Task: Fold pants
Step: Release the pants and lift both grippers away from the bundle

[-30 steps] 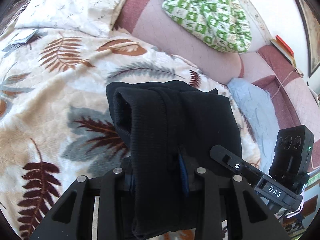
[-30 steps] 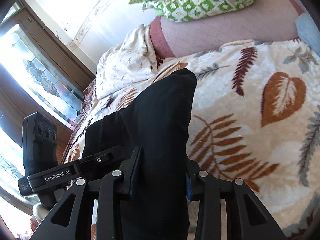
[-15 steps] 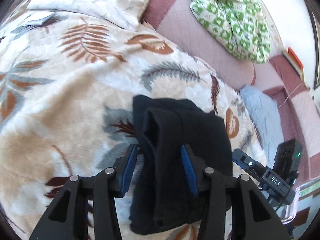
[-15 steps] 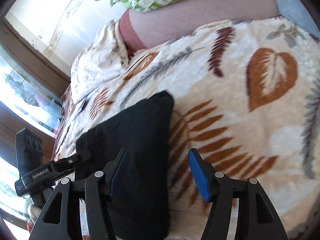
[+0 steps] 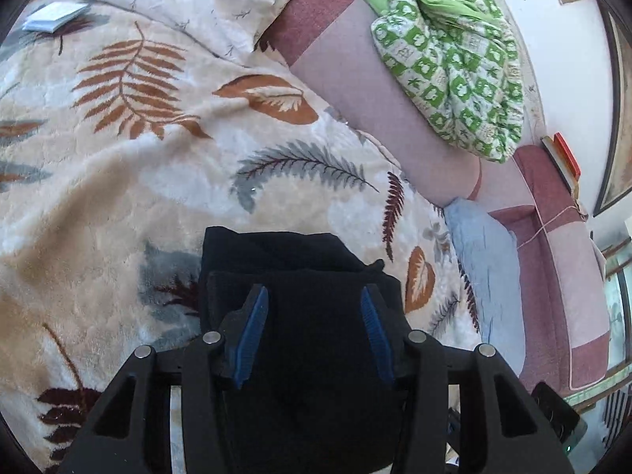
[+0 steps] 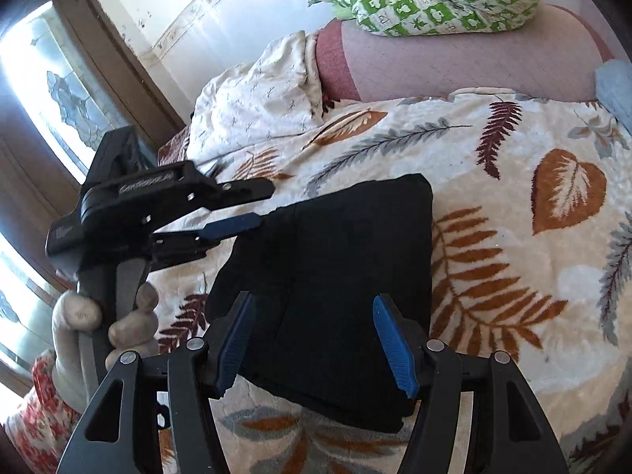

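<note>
The black pants (image 6: 335, 276) lie folded into a compact rectangle on the leaf-patterned blanket (image 6: 533, 276); they also show in the left wrist view (image 5: 300, 316). My left gripper (image 5: 314, 335) is open, its blue pads (image 5: 252, 335) spread above the folded pants without gripping them. It also shows from the side in the right wrist view (image 6: 237, 223), at the pants' left edge. My right gripper (image 6: 314, 339) is open above the near part of the pants, holding nothing.
A pink bolster (image 5: 375, 98) with a green checked quilt (image 5: 454, 59) lies at the bed's far side. A cream quilt (image 6: 256, 98) and a light blue pillow (image 5: 486, 256) lie nearby. A window (image 6: 59, 91) is at the left.
Both grippers were shut on the pants a second ago. They have opened and let go, and the pants now lie flat and folded on the blanket. Both grippers have lifted back slightly.
</note>
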Action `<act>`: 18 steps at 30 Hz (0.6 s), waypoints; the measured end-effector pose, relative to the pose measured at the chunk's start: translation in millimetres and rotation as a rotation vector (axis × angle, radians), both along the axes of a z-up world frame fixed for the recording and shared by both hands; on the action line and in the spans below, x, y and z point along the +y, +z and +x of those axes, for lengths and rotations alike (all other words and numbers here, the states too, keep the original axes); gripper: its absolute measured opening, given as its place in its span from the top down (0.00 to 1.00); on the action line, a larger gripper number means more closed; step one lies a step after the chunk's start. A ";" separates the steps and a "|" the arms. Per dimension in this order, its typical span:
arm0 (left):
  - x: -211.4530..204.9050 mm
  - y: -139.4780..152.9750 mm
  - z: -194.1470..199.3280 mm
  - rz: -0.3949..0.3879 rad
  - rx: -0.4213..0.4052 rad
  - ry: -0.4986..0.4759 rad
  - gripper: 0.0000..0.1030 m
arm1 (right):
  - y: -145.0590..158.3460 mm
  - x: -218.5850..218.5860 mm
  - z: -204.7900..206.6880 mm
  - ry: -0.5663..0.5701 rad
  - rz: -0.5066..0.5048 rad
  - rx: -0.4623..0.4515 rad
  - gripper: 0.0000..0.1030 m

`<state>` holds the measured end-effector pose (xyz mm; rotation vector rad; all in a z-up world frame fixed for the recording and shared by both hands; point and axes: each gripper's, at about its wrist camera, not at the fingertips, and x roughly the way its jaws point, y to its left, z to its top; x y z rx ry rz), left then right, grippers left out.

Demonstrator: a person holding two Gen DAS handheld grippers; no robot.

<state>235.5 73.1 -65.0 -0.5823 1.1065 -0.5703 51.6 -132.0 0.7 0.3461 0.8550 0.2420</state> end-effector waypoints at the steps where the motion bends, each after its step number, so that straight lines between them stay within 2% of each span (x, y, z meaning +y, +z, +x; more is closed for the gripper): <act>1: 2.7 -6.8 4.1 -0.009 0.016 0.012 0.54 | -3.5 3.2 -2.3 0.008 -0.015 0.004 0.33; 5: 7.2 -17.3 11.6 -0.033 0.027 0.021 0.54 | -16.8 12.0 -4.3 0.027 -0.076 0.006 0.28; 9: 5.9 -20.2 13.1 -0.025 0.017 0.015 0.54 | -25.6 18.9 -3.6 0.033 -0.112 0.000 0.19; 13: 6.1 -22.0 14.4 -0.022 0.017 0.016 0.54 | -32.9 34.6 -8.8 0.054 -0.228 -0.032 0.16; 15: 5.8 -21.2 14.9 -0.021 0.022 0.018 0.54 | -34.8 39.5 -8.7 0.065 -0.255 -0.040 0.12; 18: 7.0 -12.9 12.8 0.027 0.014 0.027 0.54 | -34.6 47.9 -5.3 0.088 -0.305 -0.028 0.08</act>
